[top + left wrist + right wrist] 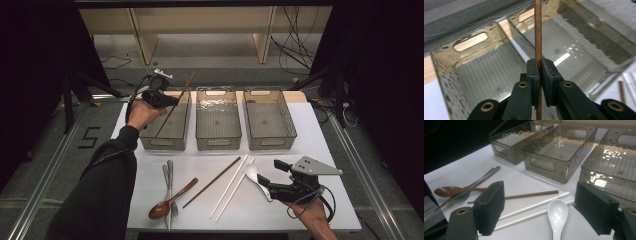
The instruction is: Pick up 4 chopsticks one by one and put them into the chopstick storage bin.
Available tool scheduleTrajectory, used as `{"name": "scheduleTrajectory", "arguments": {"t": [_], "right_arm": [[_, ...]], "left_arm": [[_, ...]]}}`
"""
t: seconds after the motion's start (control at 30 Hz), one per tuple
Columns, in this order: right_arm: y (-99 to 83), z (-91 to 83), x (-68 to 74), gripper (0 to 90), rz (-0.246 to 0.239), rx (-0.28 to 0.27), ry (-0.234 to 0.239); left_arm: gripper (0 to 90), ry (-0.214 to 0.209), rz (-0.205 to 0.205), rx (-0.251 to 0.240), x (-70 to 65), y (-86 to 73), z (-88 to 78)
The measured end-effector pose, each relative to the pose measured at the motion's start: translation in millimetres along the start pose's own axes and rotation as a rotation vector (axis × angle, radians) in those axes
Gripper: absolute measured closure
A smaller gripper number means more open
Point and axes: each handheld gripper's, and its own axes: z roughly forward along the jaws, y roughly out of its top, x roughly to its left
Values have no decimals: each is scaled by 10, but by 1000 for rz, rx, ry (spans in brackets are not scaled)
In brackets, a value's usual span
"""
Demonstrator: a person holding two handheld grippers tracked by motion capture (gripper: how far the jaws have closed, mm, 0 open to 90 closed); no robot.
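Gripping: left gripper point(167, 101) has its jaws clamped on a brown chopstick point(174, 105), held slanted over the left bin point(166, 142).
Waiting: right gripper point(265, 186) rests on the table point(330, 150) with jaws spread wide, nothing between them, by the white spoon point(251, 172).
Table: second brown chopstick point(211, 182), white chopsticks point(231, 186), wooden spoon point(170, 201).

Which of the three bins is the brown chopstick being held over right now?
The leftmost bin: the left gripper holds the brown chopstick slanting over it. The middle and right bins sit apart.
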Motion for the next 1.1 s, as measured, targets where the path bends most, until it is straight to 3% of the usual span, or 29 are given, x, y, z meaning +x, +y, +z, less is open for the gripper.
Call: {"name": "scheduleTrajectory", "arguments": {"t": [0.2, 0.43, 0.57, 0.87, 1.03, 1.1], "right_arm": [[-1, 1, -7, 253, 0, -1, 3], [-2, 1, -8, 253, 3, 0, 5], [-2, 1, -9, 253, 2, 0, 5], [-2, 1, -7, 253, 3, -1, 6], [-2, 3, -10, 253, 6, -1, 8], [-2, 3, -11, 253, 5, -2, 10]], "left_arm": [[842, 15, -36, -17, 176, -21, 79], [842, 54, -49, -29, 320, -90, 168], [842, 86, -41, 0, 377, -149, 233], [837, 108, -33, 20, 424, -265, 320], [828, 97, -40, 47, 412, -299, 365], [761, 103, -50, 49, 404, -305, 377]]}}
